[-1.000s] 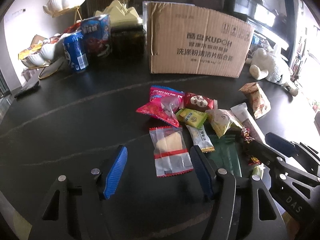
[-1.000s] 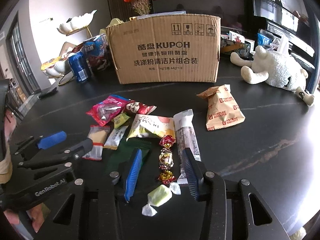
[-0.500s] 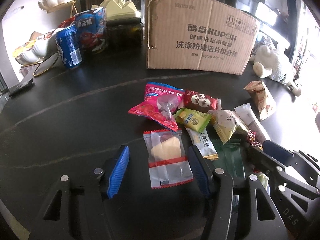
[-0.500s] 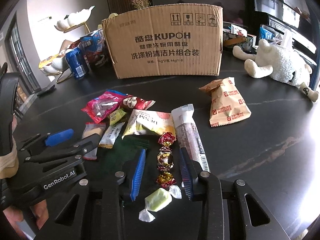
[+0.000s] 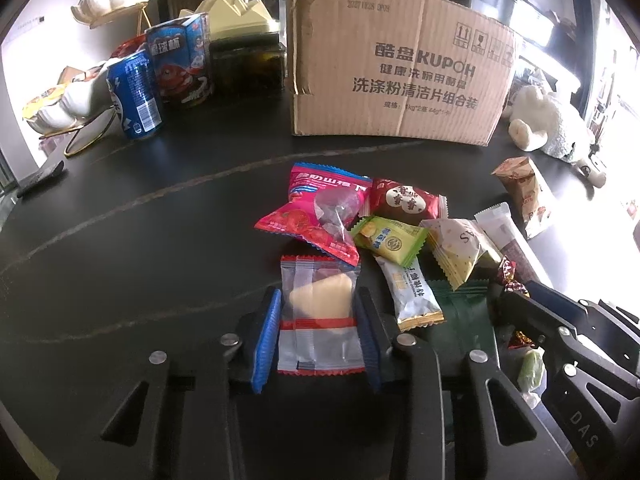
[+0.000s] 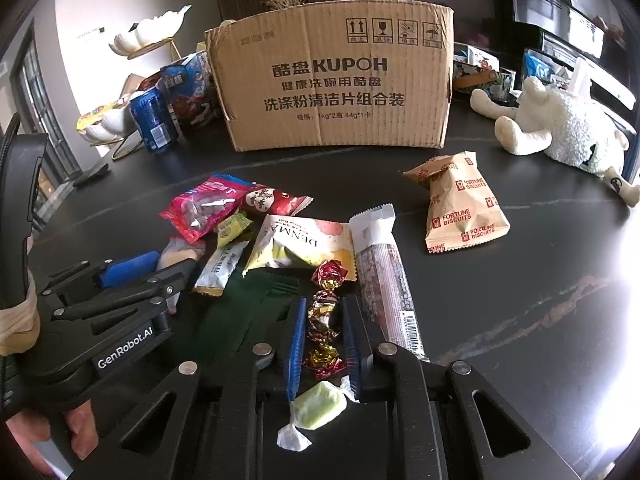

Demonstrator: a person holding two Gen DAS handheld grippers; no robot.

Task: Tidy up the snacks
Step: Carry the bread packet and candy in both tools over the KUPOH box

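Observation:
A clear packet with a pale cake [image 5: 320,300] lies at the near edge of the snack pile on the black table [image 5: 140,240]. My left gripper [image 5: 318,296] is closing on it, blue pads against its two long edges. A row of foil-wrapped candies [image 6: 322,316] lies beside a long grey bar [image 6: 384,280]. My right gripper [image 6: 324,302] is closing on the middle candy, pads tight on its wrapper. A pale green candy [image 6: 320,400] lies under that gripper. The open cardboard box [image 6: 332,92] stands upright behind the pile.
The pile also holds a pink bag [image 5: 320,208], a red packet [image 5: 404,204], a green-yellow packet [image 5: 390,240], a dark green wrapper [image 6: 248,312] and a fortune biscuit bag [image 6: 460,208]. A blue can [image 5: 136,96], white dishes [image 5: 76,104] and a plush toy [image 6: 568,128] stand at the back.
Both grippers have narrowed. The left pads came in from well apart to the cake packet's edges. The right pads closed onto the foil candy. Both views have drawn slightly nearer to the pile.

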